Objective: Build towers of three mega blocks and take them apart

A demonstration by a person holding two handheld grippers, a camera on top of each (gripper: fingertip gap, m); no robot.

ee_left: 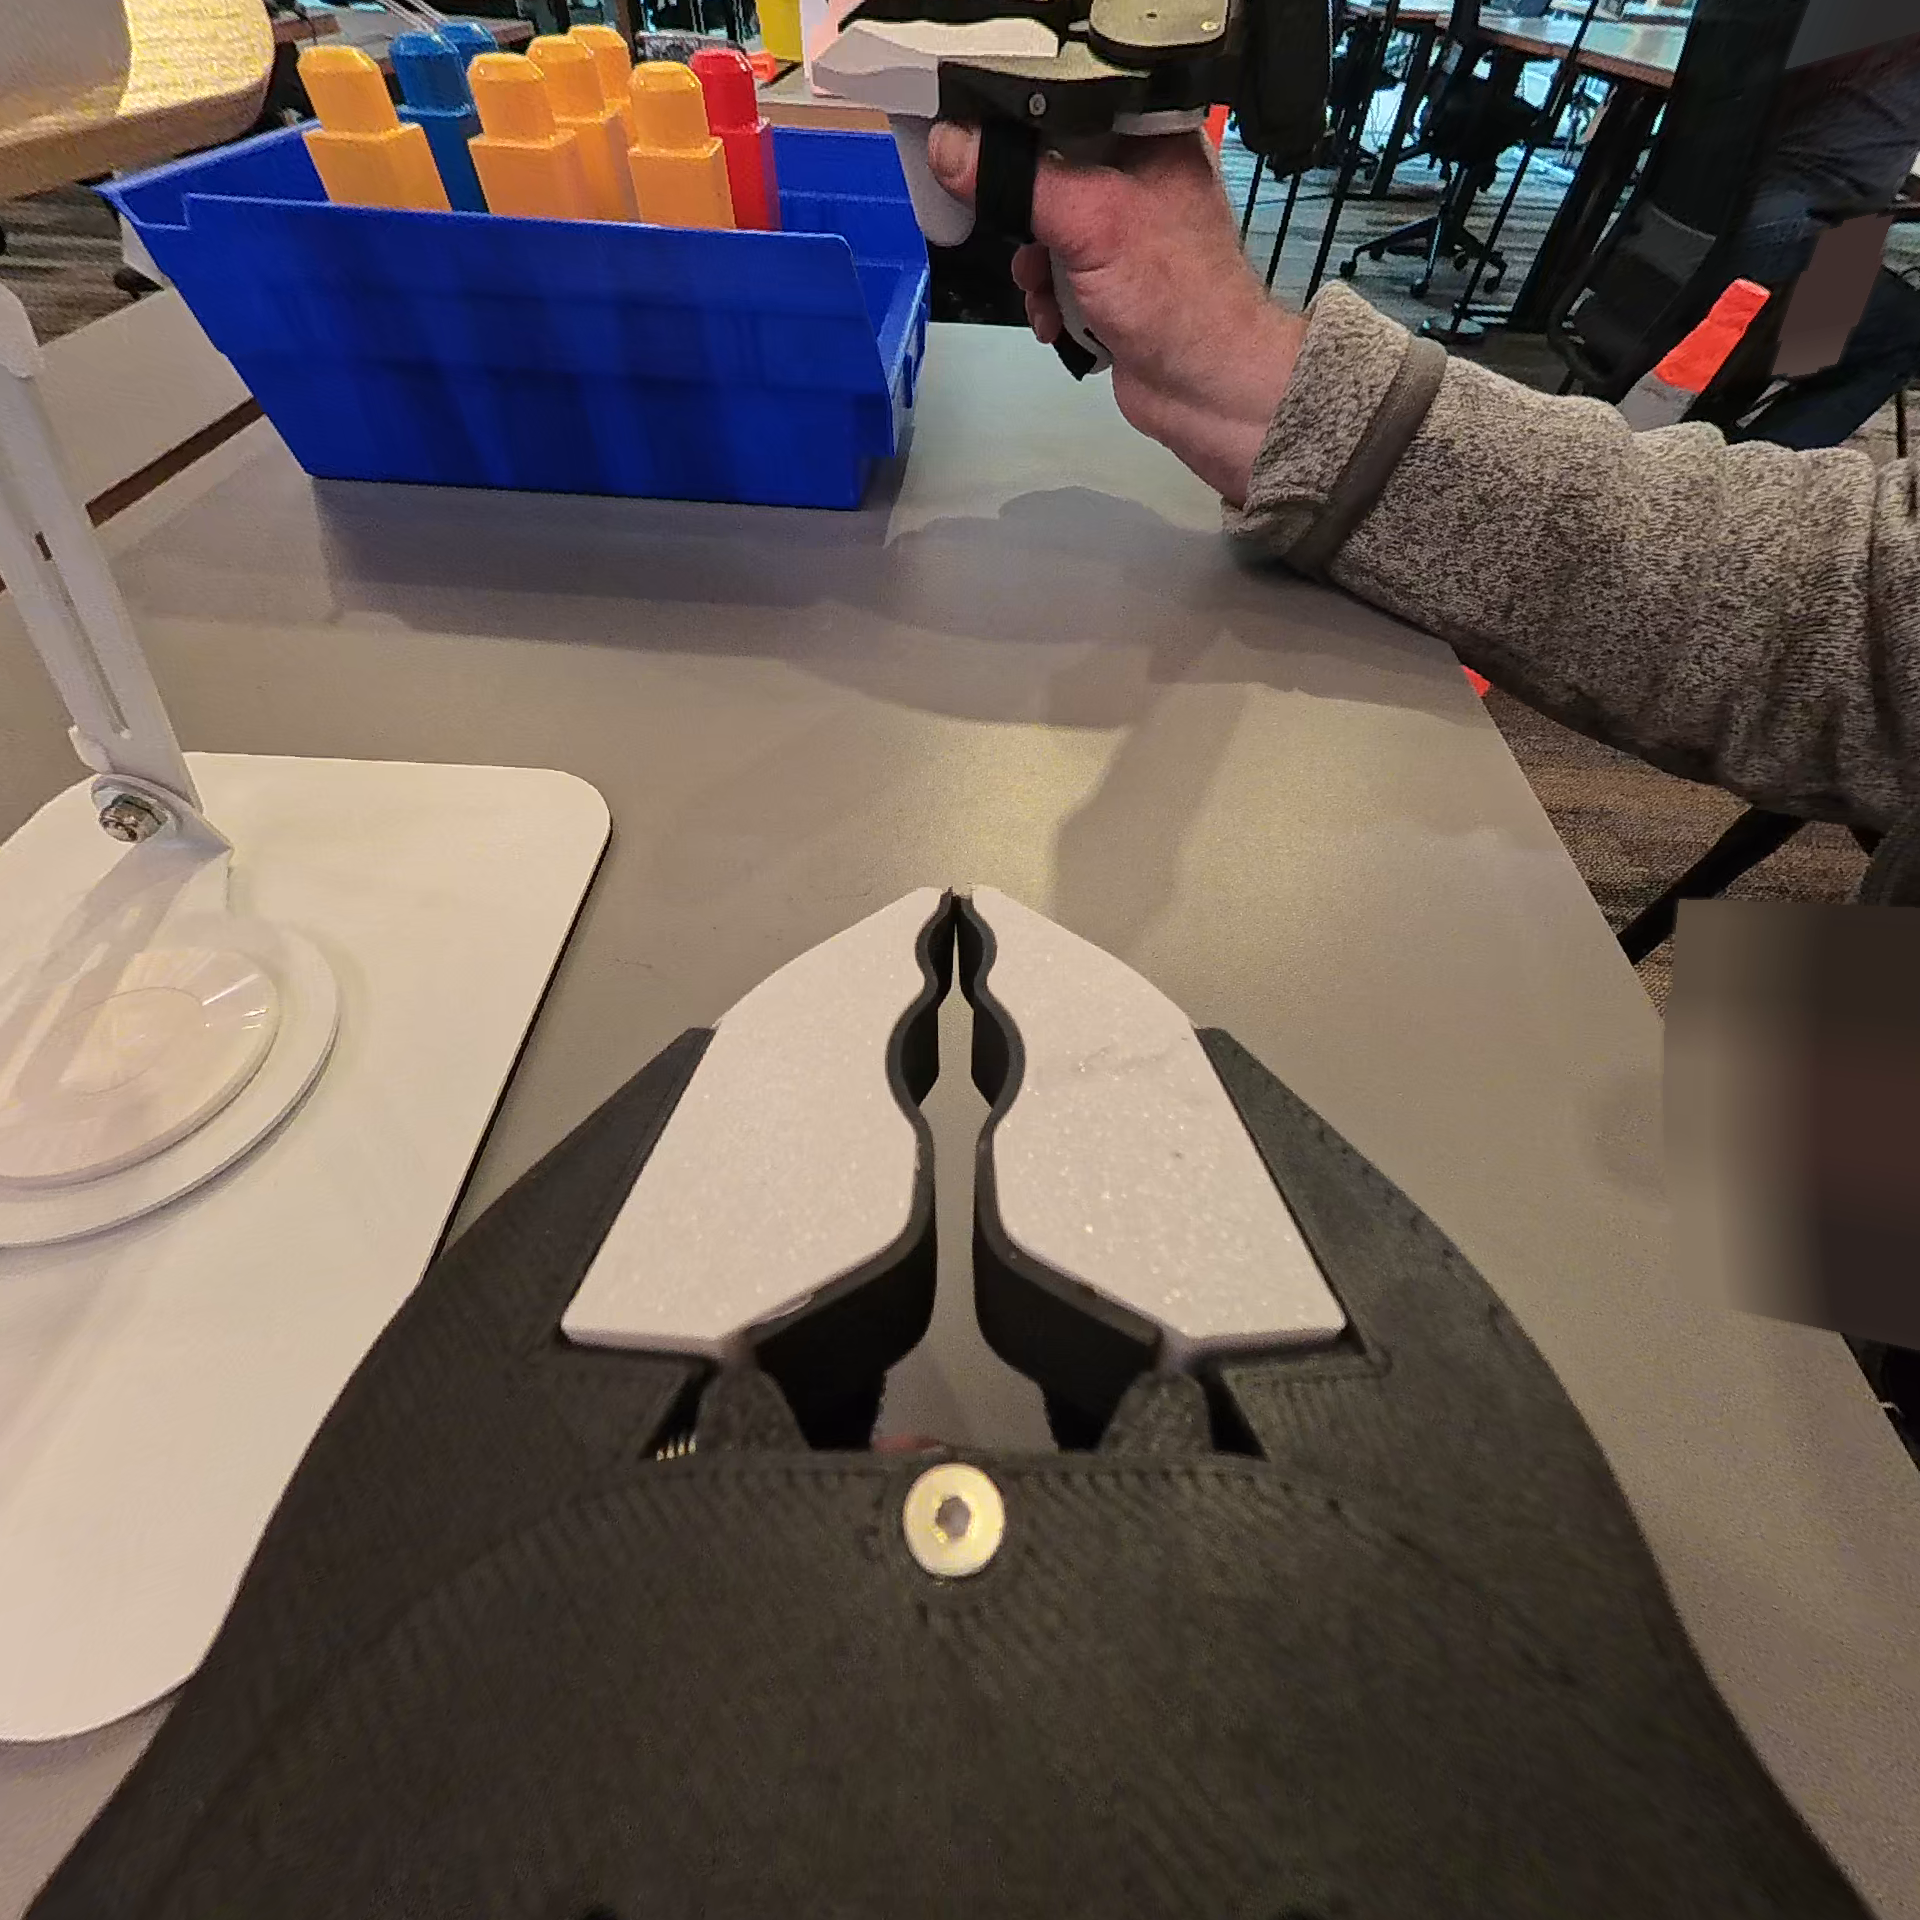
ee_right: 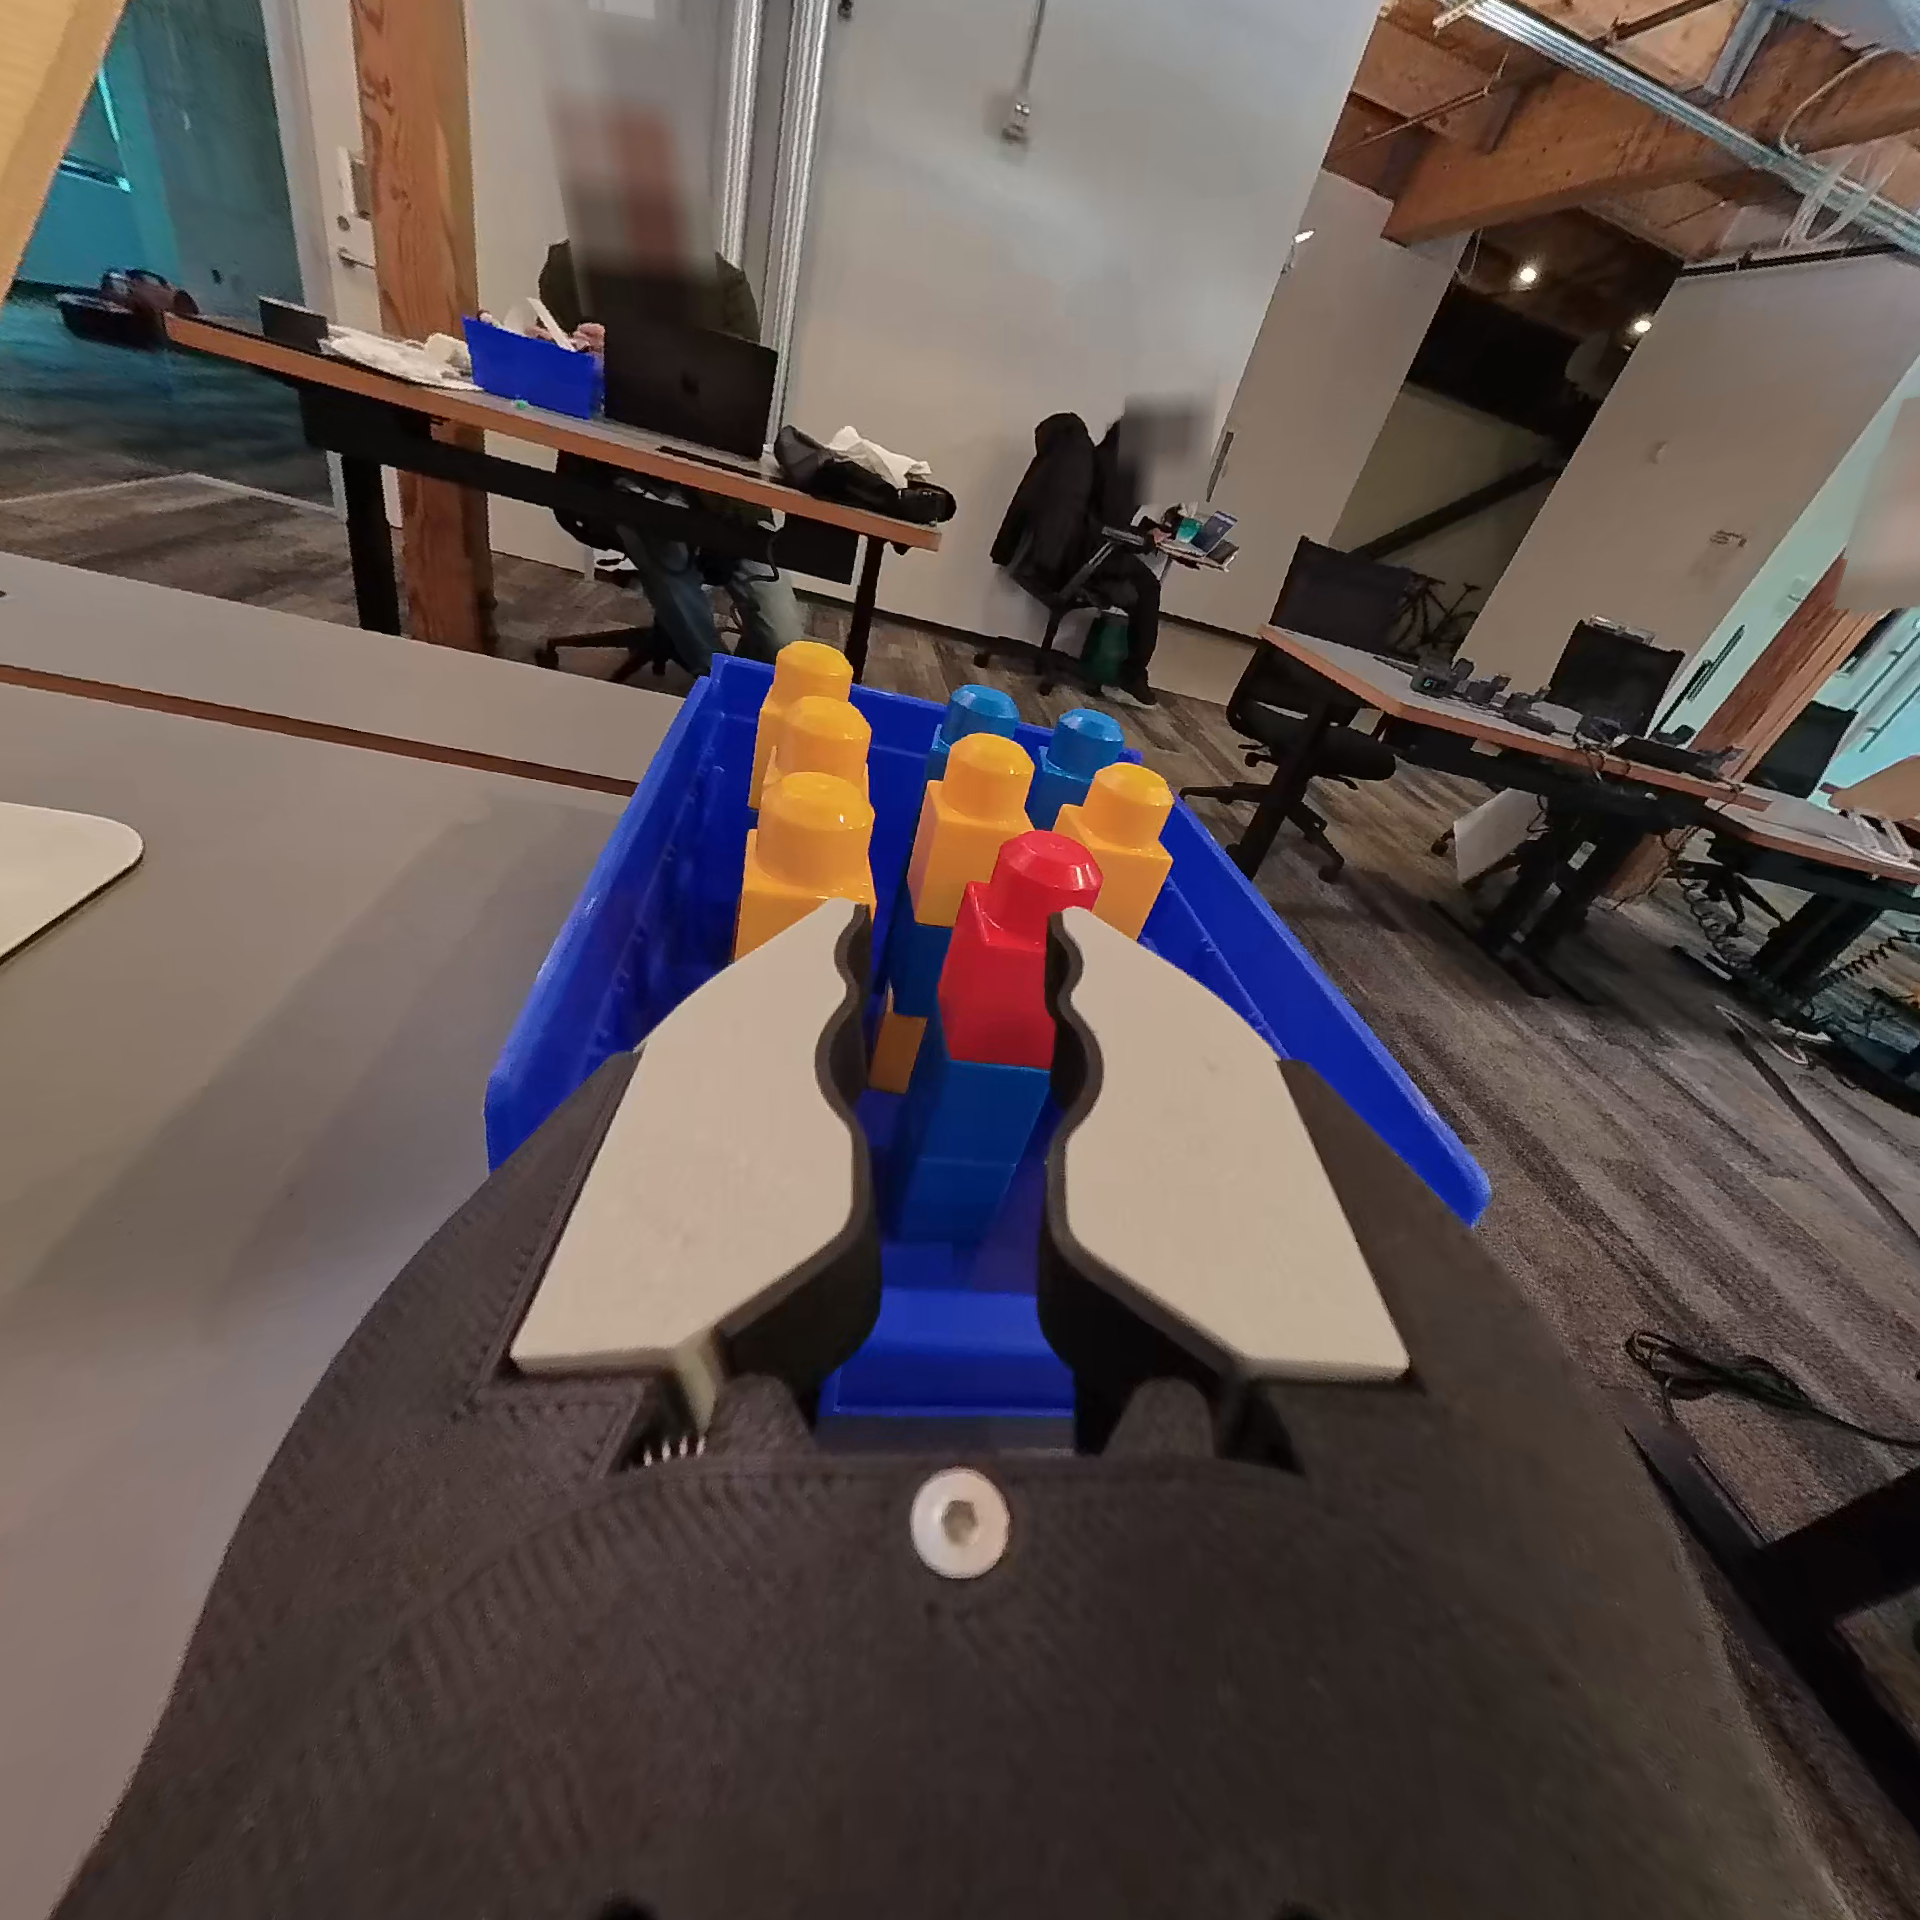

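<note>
A blue bin stands at the far side of the grey table. It holds several upright towers of mega blocks, most topped yellow. One tower has a red block on blue blocks. My right gripper hovers over the bin's near end, open. The red block stands between its fingers, with a gap on the left pad's side. In the left wrist view the right gripper is above the bin's right end, next to the red block. My left gripper is shut on nothing, low over the table.
A white stand sits on a white board at the left. A hand and grey sleeve reach in from the right over the table's right edge. Beyond the bin's far side lies open floor with chairs and desks. About 40 cm separates my left fingertips from my right.
</note>
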